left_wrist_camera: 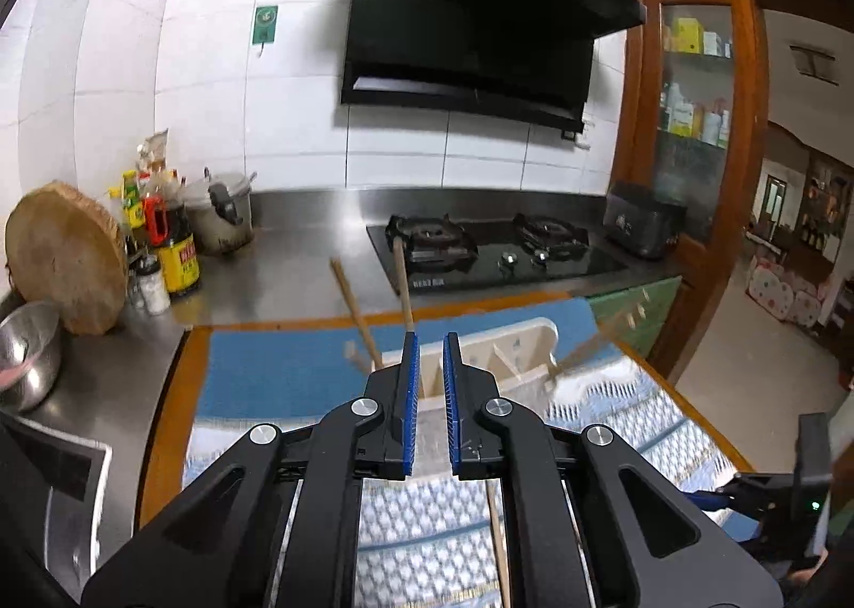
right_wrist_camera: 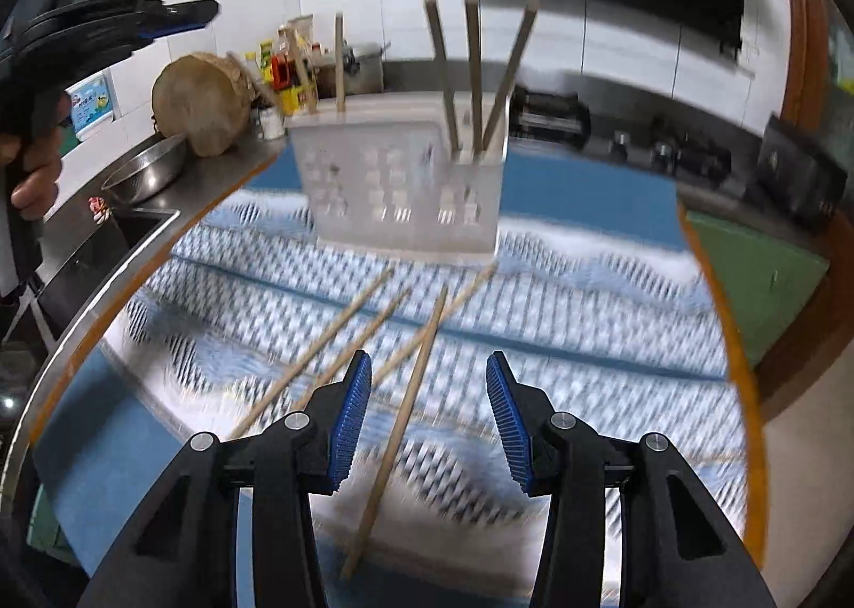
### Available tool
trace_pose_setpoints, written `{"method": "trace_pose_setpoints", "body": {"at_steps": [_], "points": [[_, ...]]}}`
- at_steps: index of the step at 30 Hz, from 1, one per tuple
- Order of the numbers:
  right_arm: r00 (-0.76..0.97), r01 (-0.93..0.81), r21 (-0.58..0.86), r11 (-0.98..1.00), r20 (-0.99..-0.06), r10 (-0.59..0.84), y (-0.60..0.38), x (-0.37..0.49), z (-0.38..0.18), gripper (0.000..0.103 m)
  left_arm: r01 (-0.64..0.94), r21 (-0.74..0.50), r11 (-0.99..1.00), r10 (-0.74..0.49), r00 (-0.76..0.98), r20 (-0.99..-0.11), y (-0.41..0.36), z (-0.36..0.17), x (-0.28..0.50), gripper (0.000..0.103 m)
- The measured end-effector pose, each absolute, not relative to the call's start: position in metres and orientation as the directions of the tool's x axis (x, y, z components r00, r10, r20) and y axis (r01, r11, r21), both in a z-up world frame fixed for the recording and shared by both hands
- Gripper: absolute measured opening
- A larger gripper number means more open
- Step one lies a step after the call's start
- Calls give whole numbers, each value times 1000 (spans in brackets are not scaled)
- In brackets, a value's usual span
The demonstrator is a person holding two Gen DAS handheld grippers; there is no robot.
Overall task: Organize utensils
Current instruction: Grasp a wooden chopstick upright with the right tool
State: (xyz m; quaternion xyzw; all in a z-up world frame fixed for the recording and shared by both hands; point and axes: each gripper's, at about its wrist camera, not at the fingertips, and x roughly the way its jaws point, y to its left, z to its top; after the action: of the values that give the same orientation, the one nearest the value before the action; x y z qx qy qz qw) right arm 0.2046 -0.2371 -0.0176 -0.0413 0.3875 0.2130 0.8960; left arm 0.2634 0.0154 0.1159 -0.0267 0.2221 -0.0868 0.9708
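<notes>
A white perforated utensil holder [right_wrist_camera: 405, 181] stands on the blue patterned mat [right_wrist_camera: 587, 320]; it also shows in the left wrist view [left_wrist_camera: 512, 357]. Several wooden chopsticks [right_wrist_camera: 472, 74] stand upright in it. Several more chopsticks [right_wrist_camera: 397, 426] lie loose on the mat in front of it. My right gripper [right_wrist_camera: 427, 416] is open and empty, low over the loose chopsticks, one passing between its fingers. My left gripper [left_wrist_camera: 428, 384] hovers above the holder, its jaws a narrow gap apart with nothing between them. It shows at upper left in the right wrist view [right_wrist_camera: 181, 15].
A steel counter [left_wrist_camera: 299, 266] carries a round wooden chopping block [left_wrist_camera: 64, 261], sauce bottles [left_wrist_camera: 171, 245], a pot [left_wrist_camera: 224, 218] and a steel bowl [left_wrist_camera: 26, 357]. A black gas hob [left_wrist_camera: 491, 250] sits under a range hood [left_wrist_camera: 469, 21]. A sink [right_wrist_camera: 107, 245] lies left of the mat.
</notes>
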Motion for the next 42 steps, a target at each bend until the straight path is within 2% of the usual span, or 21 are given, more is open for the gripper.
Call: {"method": "trace_pose_setpoints", "body": {"at_steps": [4,11,14,22,25,36,42], "points": [[575,-416,97,904,-743,344,-231,183,-38,44,157,-106,982,-188,868,-460,21,92,235,9],[538,-399,99,911,-780,321,-219,163,-68,29,146,-172,974,-213,843,-493,35,58,196,10],[524,-382,116,917,-790,318,-216,165,-77,24,145,-163,976,-209,841,-499,34,47,183,10],[533,-340,92,936,-801,272,-208,171,-87,19,202,-164,966,-259,802,-538,17,20,169,10],[548,-327,63,943,-800,244,-209,170,-88,10,223,-173,959,-282,780,-559,6,9,171,10],[604,-285,94,954,-755,255,-232,161,-76,7,357,-198,913,-395,644,-656,-59,-39,185,10],[666,-277,105,955,-696,270,-253,152,-48,7,374,-173,911,-380,598,-706,-84,-61,199,10]]}}
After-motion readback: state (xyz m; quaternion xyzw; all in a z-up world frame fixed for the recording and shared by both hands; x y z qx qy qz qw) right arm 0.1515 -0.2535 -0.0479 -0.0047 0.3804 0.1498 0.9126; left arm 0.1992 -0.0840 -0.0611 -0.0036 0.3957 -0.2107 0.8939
